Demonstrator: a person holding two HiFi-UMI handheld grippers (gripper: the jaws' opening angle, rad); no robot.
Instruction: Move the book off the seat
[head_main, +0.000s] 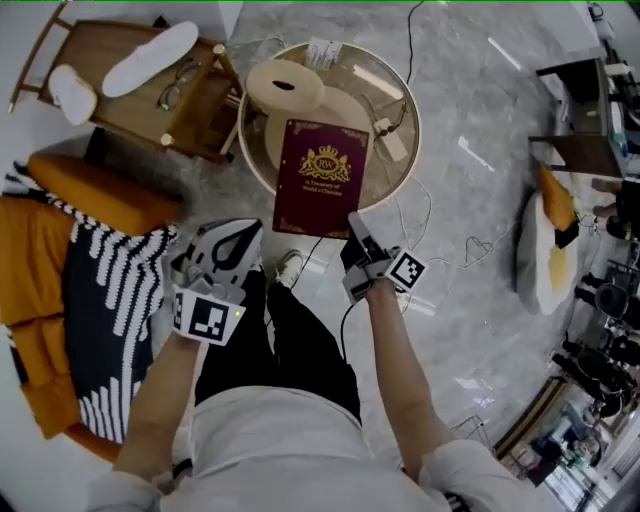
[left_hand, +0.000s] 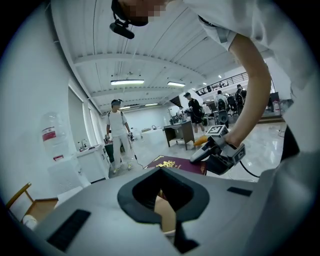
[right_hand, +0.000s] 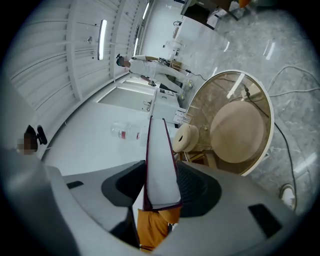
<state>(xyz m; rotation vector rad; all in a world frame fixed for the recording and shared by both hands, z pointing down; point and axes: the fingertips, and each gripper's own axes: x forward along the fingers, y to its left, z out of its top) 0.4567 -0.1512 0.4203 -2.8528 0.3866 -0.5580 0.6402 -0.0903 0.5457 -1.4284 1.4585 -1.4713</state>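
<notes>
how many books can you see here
1: the maroon book, clamped by its edge in the right gripper, over the round glass table. No other shows; clutter may hide some.

The right gripper (head_main: 372, 262) covers the book (head_main: 322, 178) at its near right corner in the head view, the book's small gold lettering is too fine to read, and the book hides part of the round glass surface (head_main: 400, 90). The orange seat (head_main: 95, 195) runs off the left edge. Whether the left gripper (head_main: 222, 250) has its fingers apart cannot be told.
</notes>
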